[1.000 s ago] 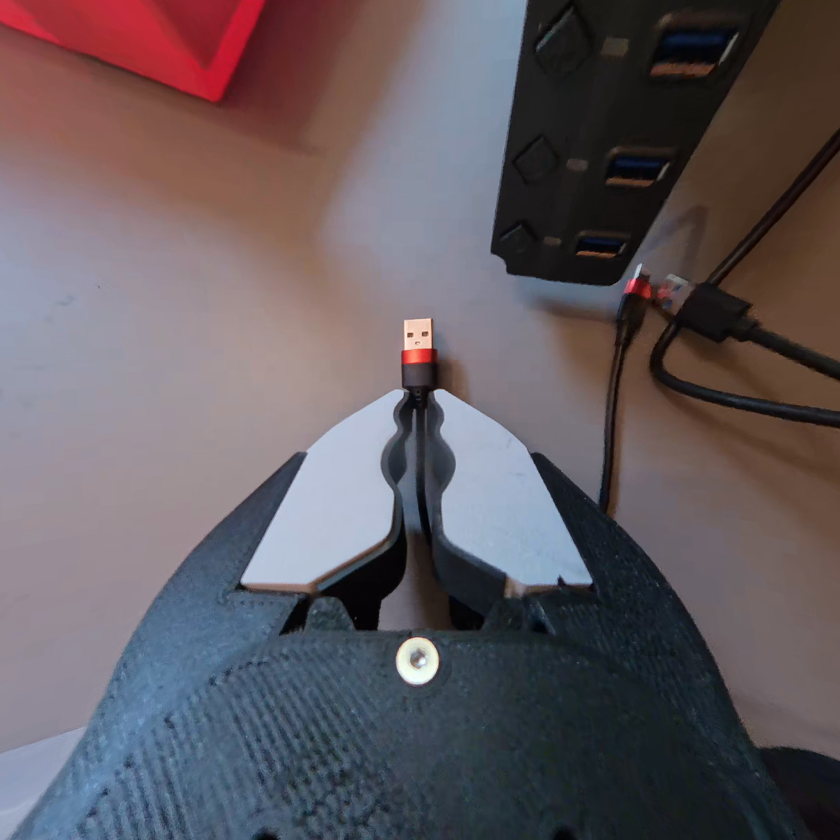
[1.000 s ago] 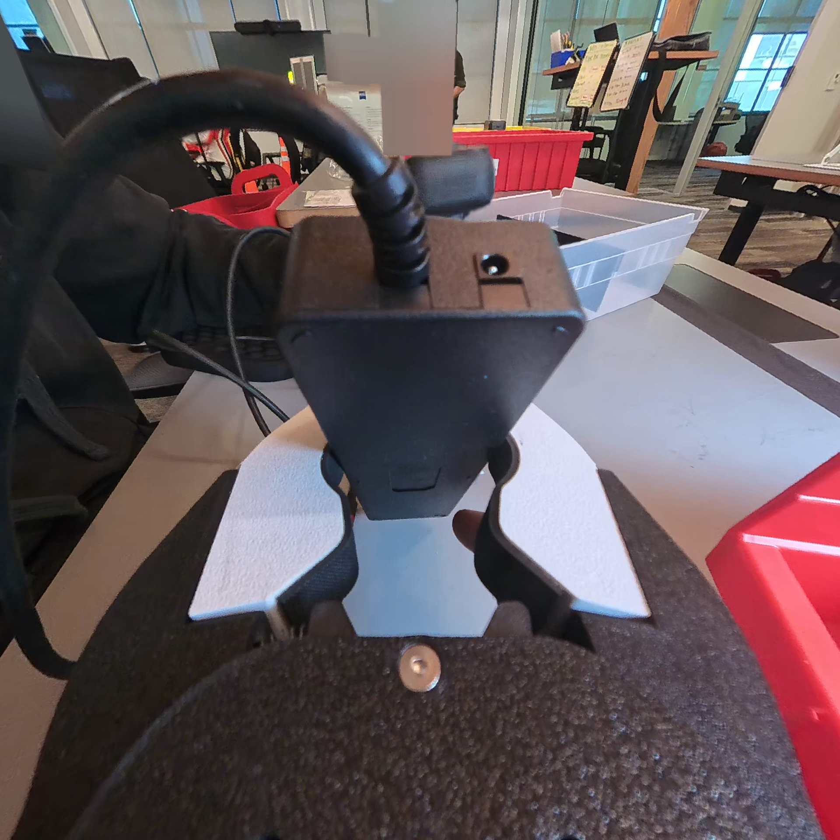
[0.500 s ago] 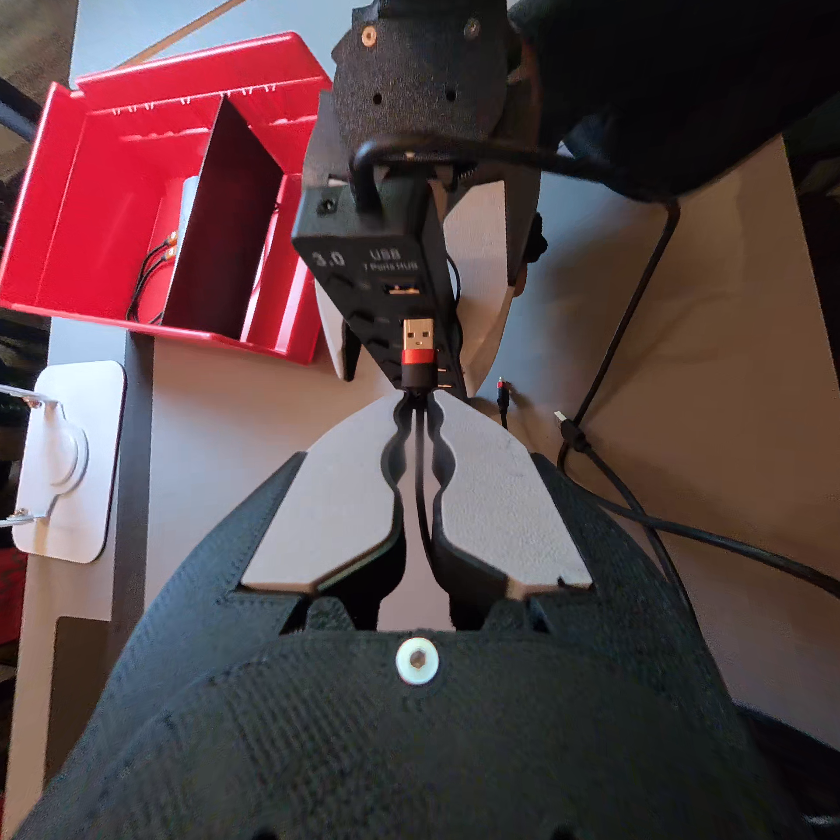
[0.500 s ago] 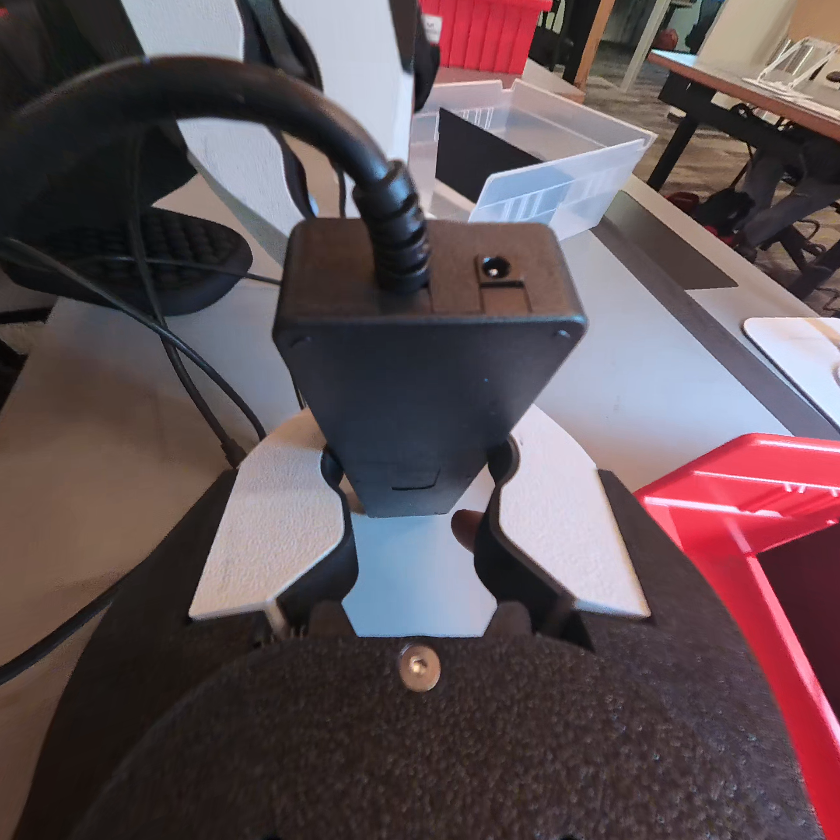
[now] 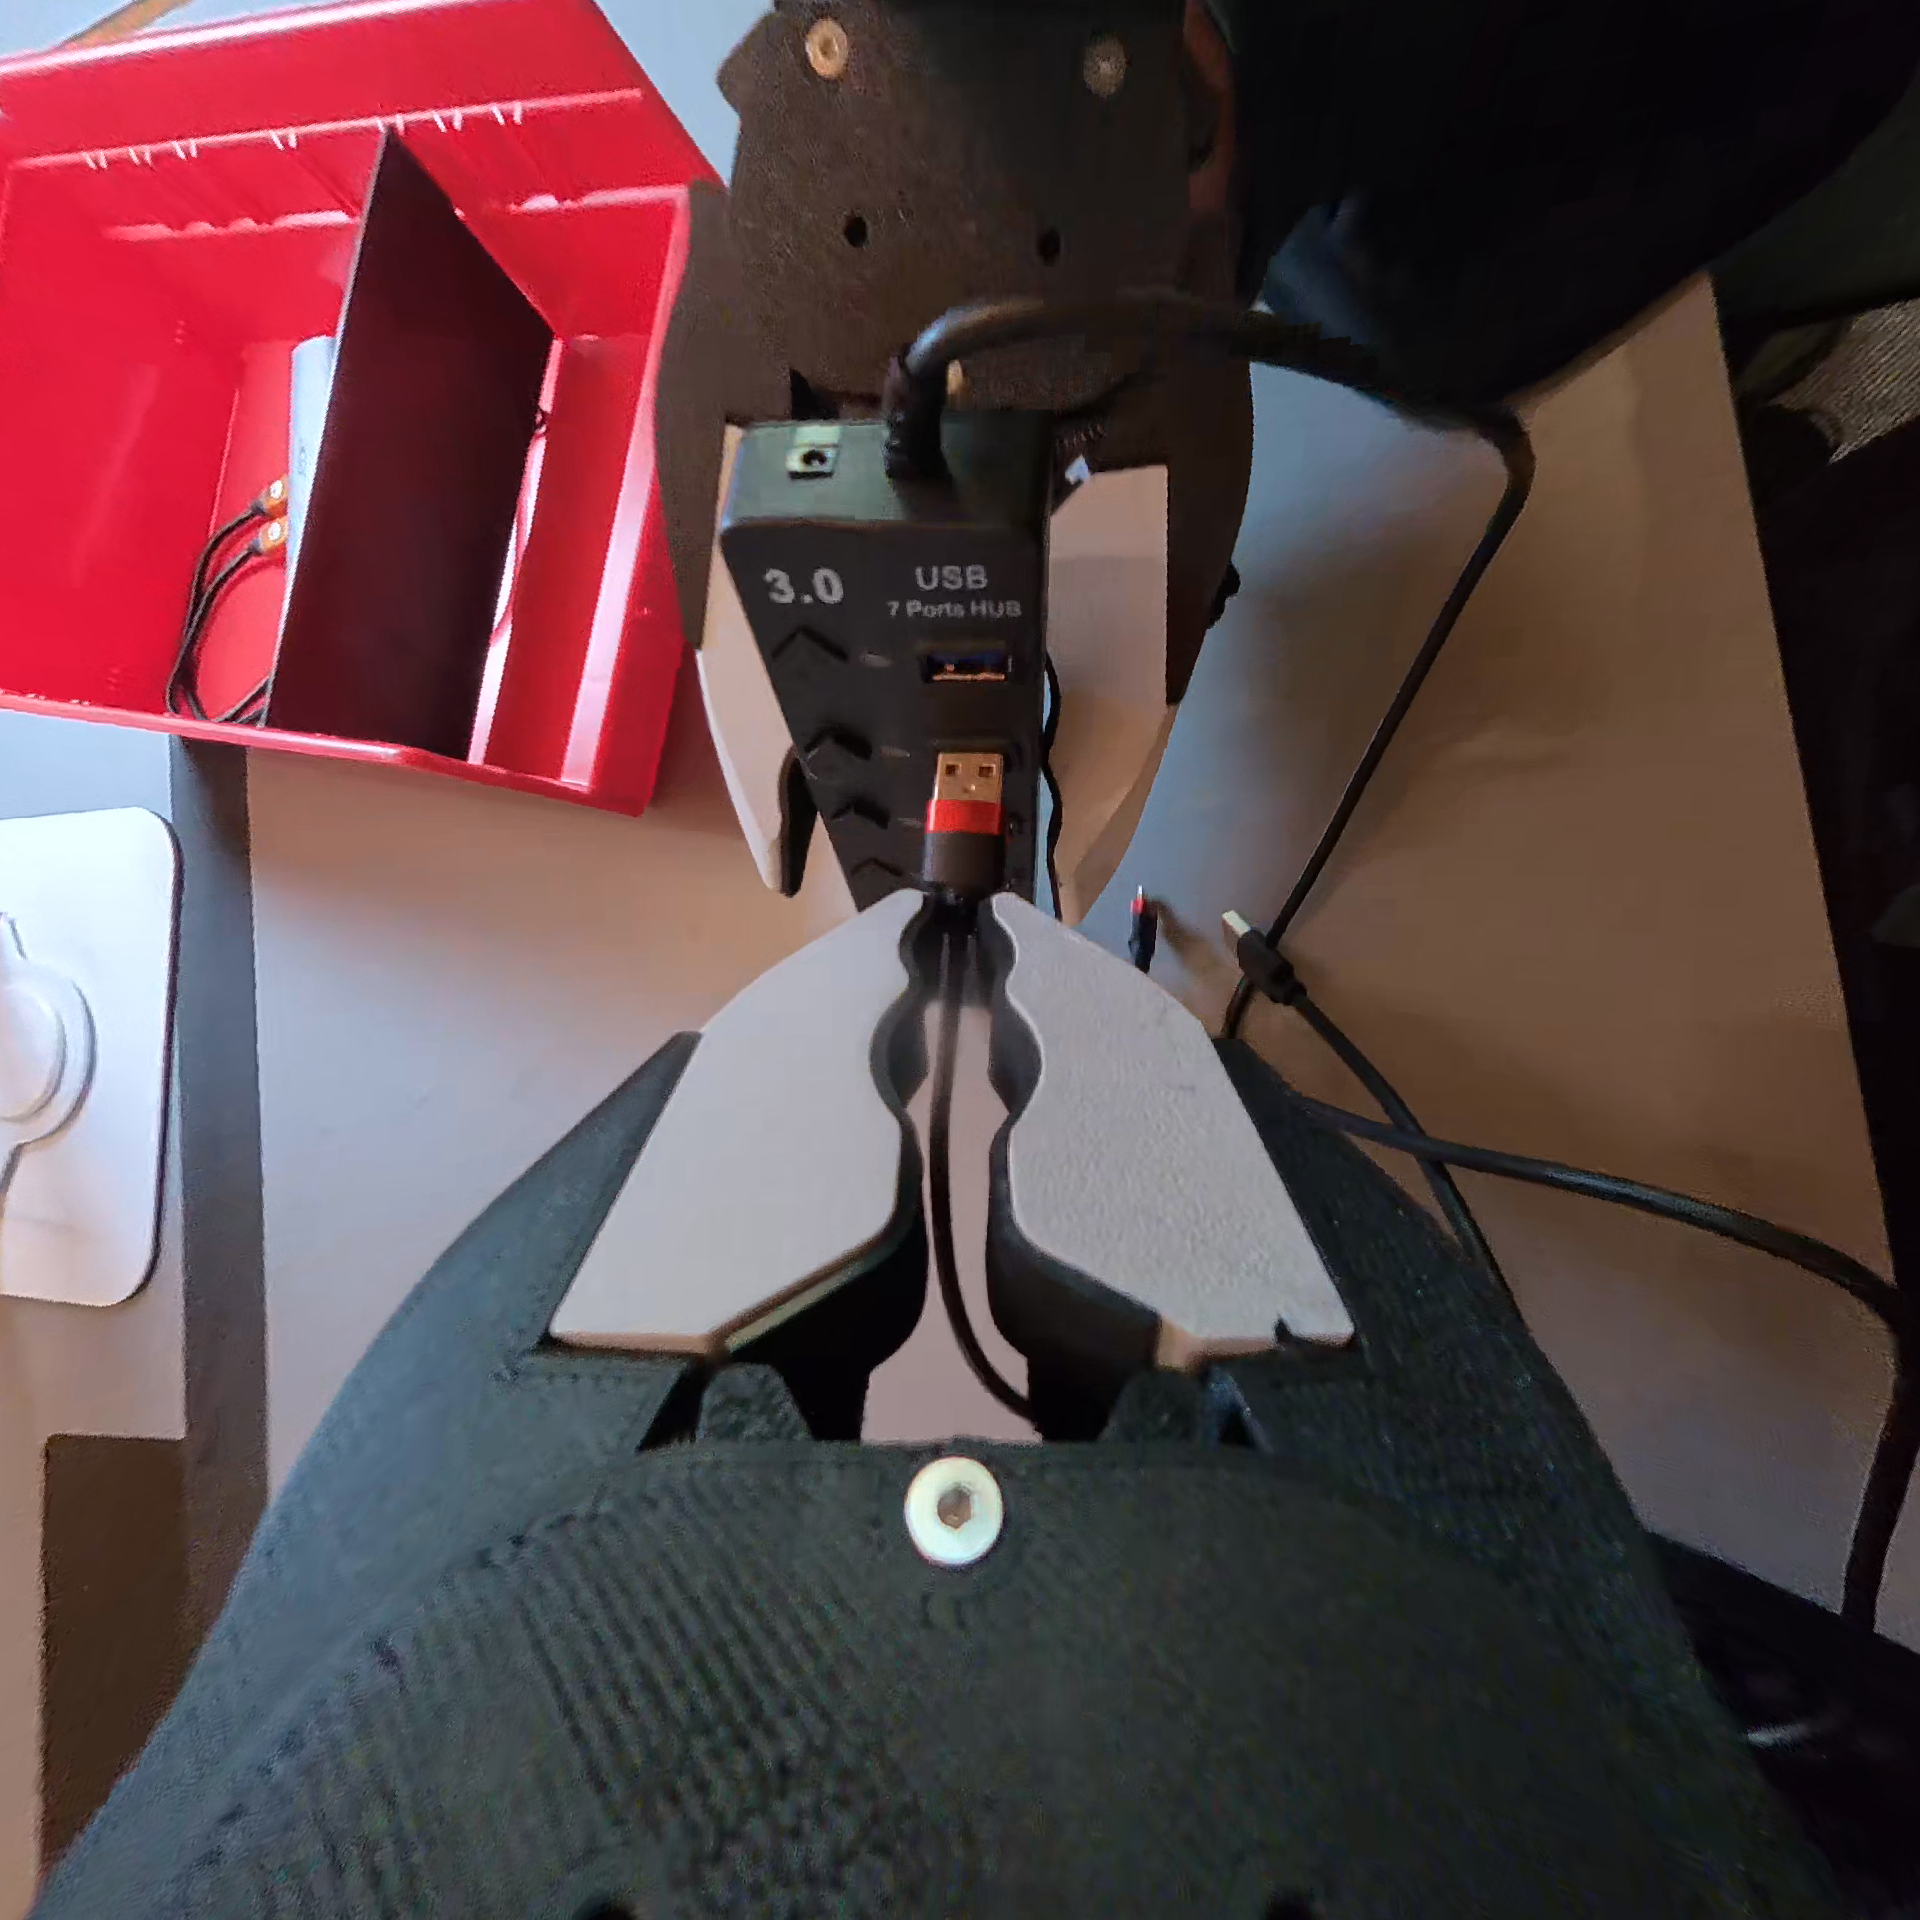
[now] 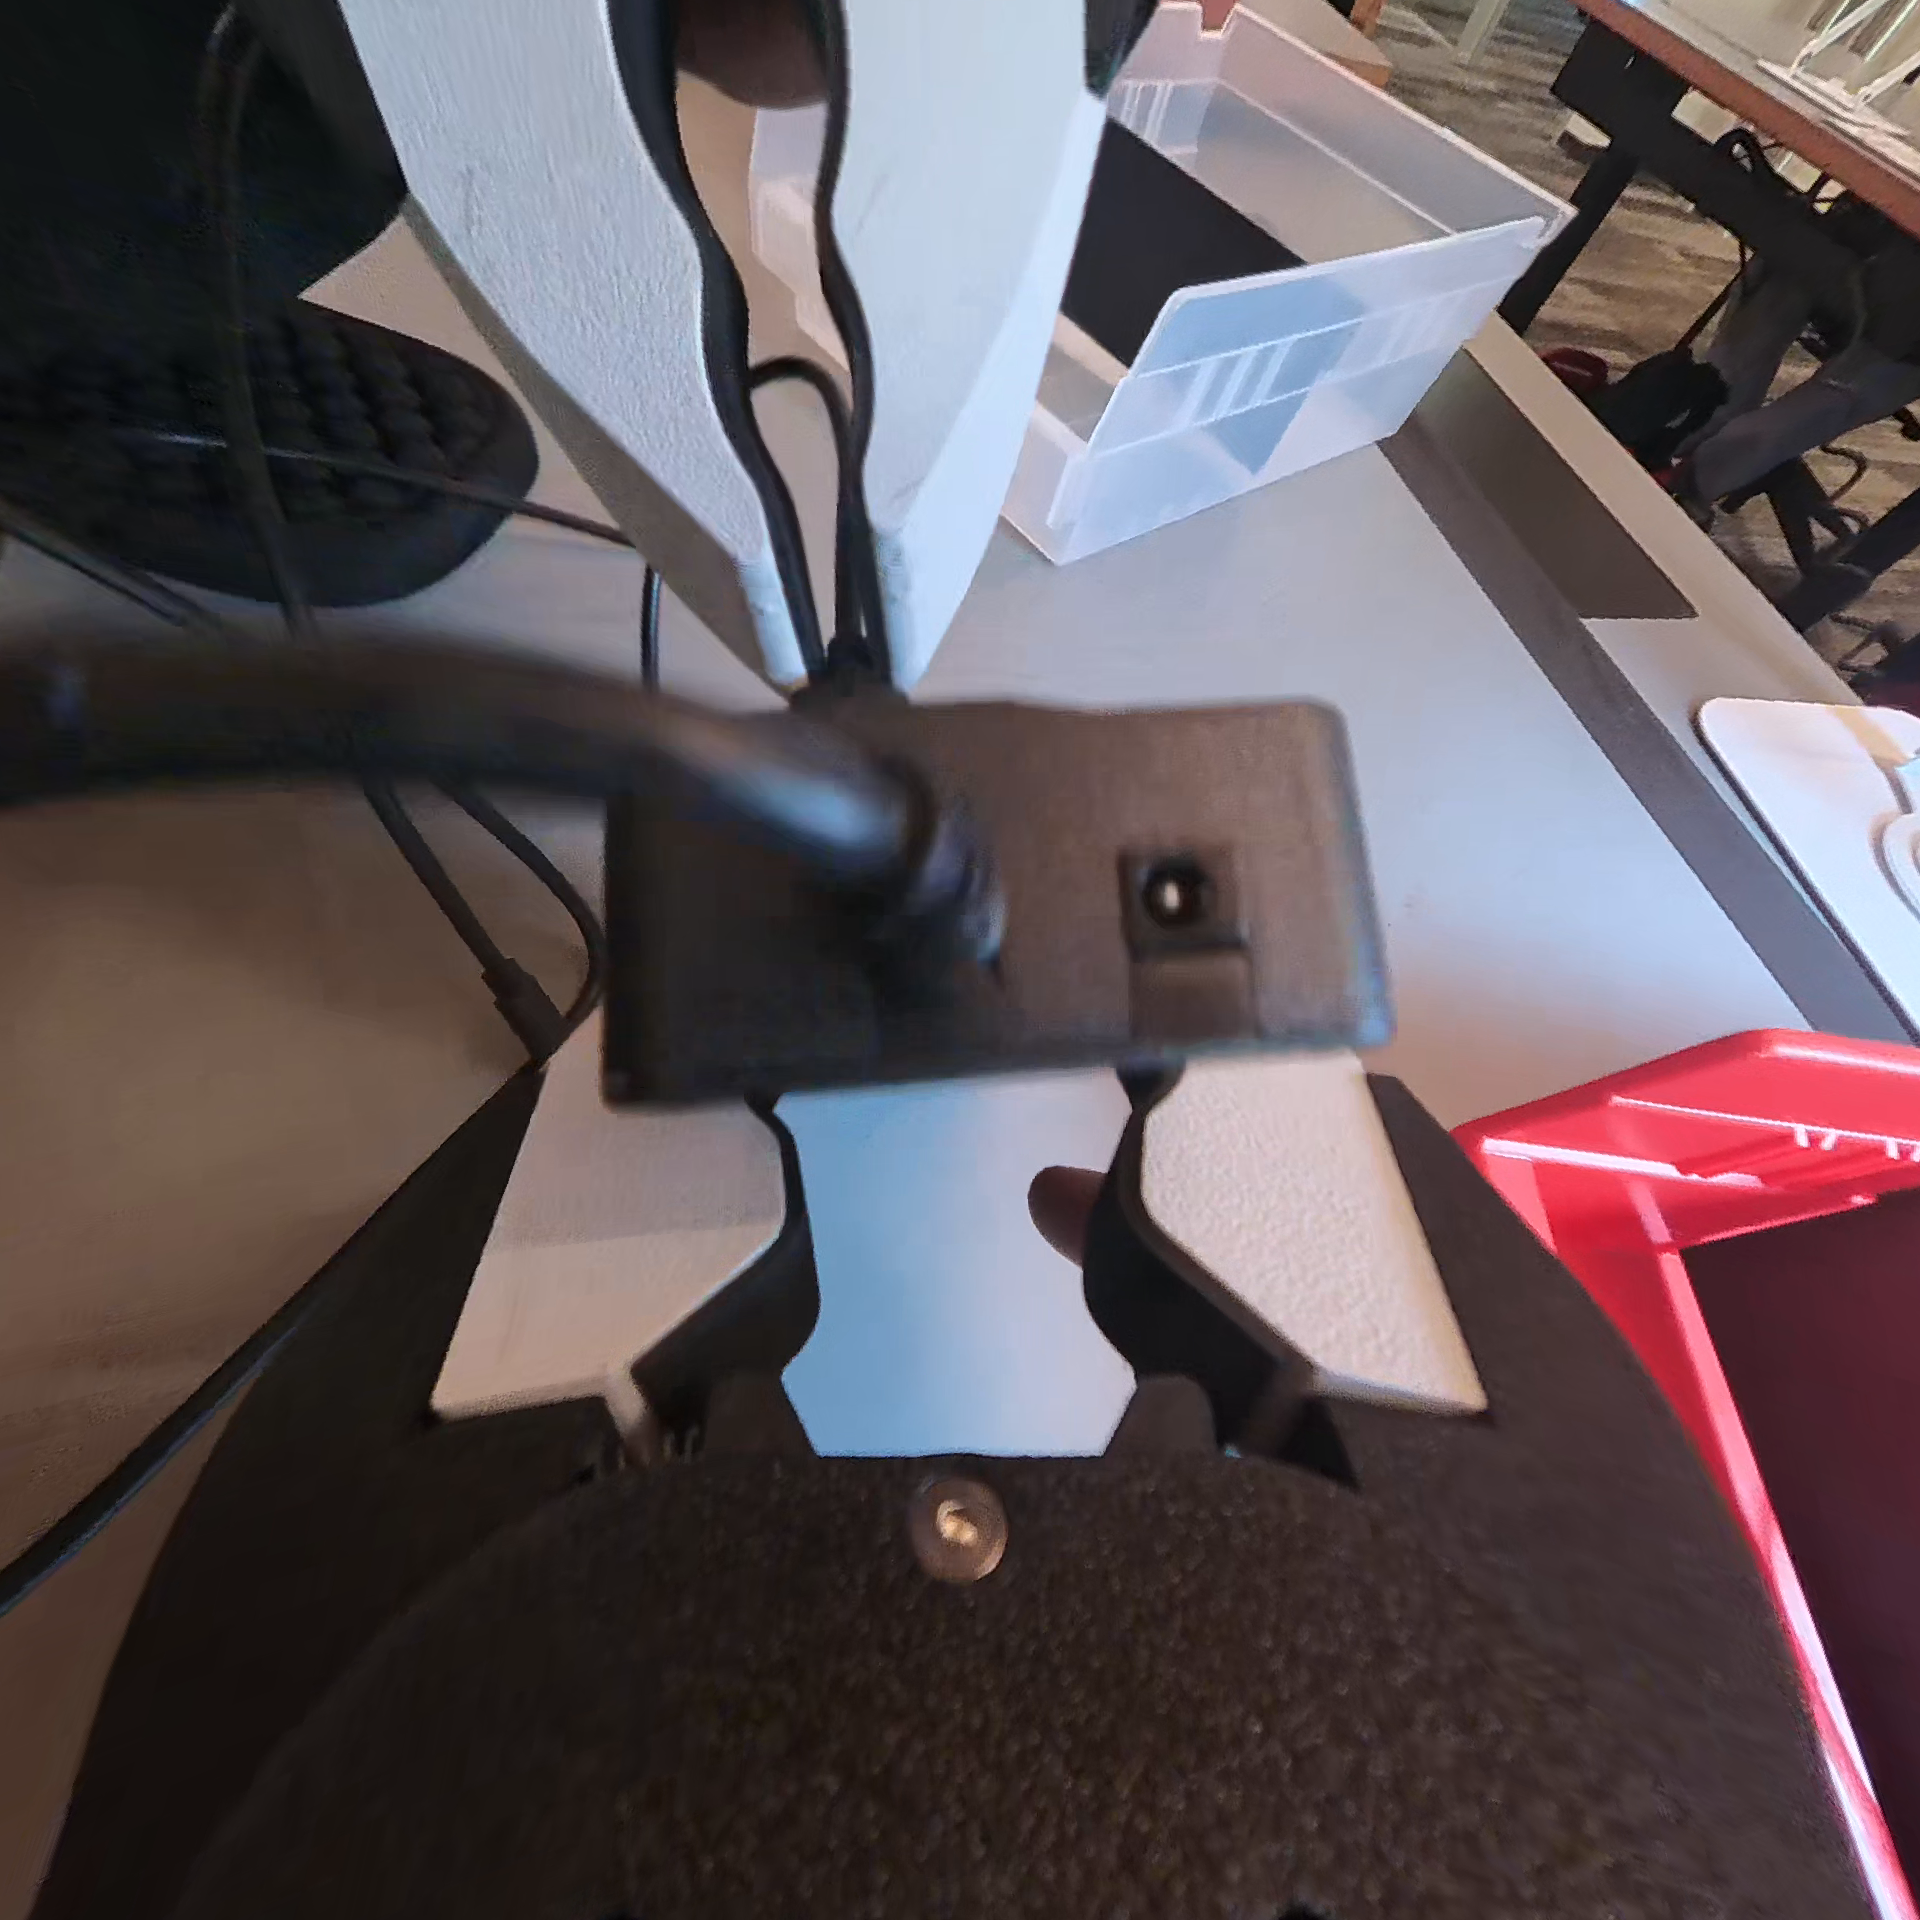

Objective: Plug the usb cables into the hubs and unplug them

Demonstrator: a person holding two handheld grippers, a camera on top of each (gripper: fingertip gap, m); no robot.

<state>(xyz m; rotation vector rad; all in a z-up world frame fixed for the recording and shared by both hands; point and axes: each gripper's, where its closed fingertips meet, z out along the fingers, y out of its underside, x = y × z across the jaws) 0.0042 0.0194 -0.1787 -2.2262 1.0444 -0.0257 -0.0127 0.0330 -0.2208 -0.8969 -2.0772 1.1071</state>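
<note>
The left gripper [image 5: 951,914] was clamped on a black USB cable [image 5: 948,1122] just behind its red-collared plug [image 5: 966,800], the metal tongue pointing straight ahead, away from the camera. The right gripper [image 6: 956,1091] was closed on the lower body of a black USB hub [image 5: 904,665], holding it in the air above the table [image 5: 499,1039] with its thick lead [image 6: 468,748] coming out of the top end.

In the left wrist view the hub's long axis ran near to far, almost in line with the plug, with the row of ports on its right-hand side. The plug lay over that row, its tip just short of the second port down, below an empty blue port [image 5: 966,663]. Whether the tongue already touched the port or only lay in front of it could not be told. By my judgement the insertion turned on the plug meeting that slot squarely.

The hub's lower ports were hidden behind the plug and the fingertips. The right wrist view was blurred and showed only the hub's end face. A red bin [image 5: 343,416] sat far left, and loose cables [image 5: 1351,1039] lay on the table to the right.
</note>
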